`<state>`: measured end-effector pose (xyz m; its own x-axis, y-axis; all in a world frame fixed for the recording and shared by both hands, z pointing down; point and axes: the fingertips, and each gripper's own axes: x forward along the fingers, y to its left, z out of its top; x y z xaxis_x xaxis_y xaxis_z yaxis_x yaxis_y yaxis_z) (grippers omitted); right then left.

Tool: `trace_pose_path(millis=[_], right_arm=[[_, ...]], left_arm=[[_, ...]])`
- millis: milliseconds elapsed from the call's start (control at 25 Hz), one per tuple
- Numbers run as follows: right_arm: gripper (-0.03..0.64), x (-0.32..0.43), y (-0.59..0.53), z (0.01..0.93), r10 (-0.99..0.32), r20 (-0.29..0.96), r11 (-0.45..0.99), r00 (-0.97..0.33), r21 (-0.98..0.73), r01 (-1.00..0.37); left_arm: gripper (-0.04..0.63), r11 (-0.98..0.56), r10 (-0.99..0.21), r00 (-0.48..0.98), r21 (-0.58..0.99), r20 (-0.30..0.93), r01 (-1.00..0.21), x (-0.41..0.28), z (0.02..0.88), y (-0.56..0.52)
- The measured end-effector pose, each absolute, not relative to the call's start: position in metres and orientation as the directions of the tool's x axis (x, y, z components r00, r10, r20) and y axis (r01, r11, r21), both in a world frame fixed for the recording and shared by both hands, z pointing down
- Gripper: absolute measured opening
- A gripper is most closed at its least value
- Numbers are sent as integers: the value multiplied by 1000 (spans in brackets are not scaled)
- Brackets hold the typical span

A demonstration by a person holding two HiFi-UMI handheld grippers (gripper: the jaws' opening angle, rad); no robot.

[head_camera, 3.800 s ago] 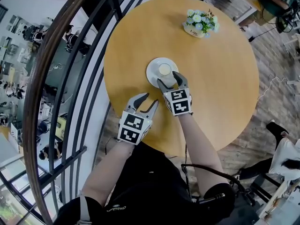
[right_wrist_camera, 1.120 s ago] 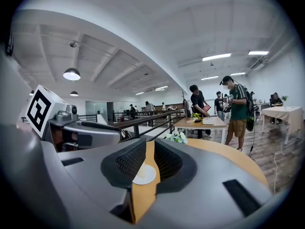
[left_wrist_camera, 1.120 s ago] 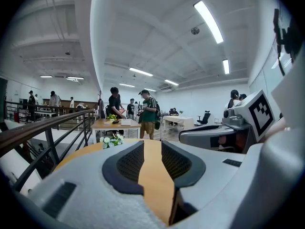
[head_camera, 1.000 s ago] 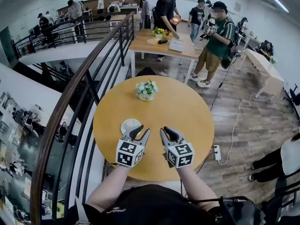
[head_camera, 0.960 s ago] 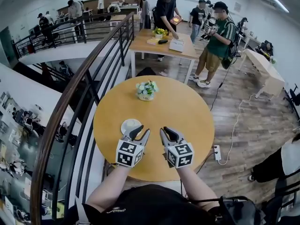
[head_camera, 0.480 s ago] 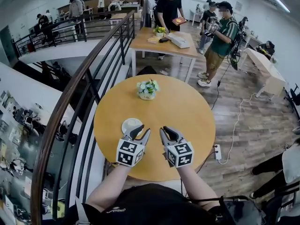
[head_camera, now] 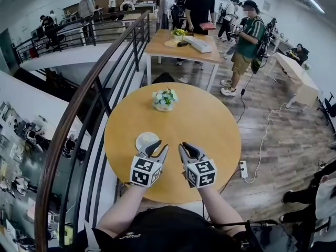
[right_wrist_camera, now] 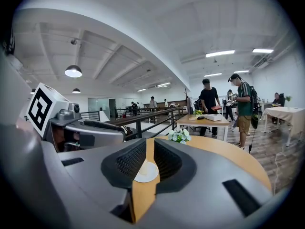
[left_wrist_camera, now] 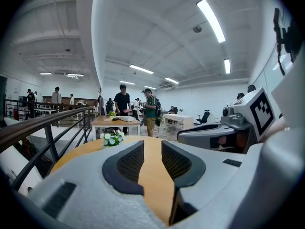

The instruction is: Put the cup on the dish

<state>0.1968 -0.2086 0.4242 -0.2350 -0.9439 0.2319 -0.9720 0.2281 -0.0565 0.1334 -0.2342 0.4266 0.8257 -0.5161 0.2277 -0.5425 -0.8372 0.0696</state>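
Dish (head_camera: 145, 138) partly behind left gripper (head_camera: 157, 147)

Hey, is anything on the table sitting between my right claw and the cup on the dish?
Nothing visible does. The cup sits on the dish, with only bare table between it and the right claw. The left claw, shut and empty, hangs close by the dish's near edge.

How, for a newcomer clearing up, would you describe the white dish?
Start at the round wooden table beside the railing. The dish lies near its left edge, just ahead of the left tool. It is flat and white, unlike the flower pot farther off.
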Motion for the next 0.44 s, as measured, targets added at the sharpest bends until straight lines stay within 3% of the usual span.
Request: trace_pose_path(millis=[440], right_arm=[[54,198,-209,427,-942,238,227,-235,-61,-972]], left_arm=[[120,-841,-509,829,71,233,-536,137,428,-232]])
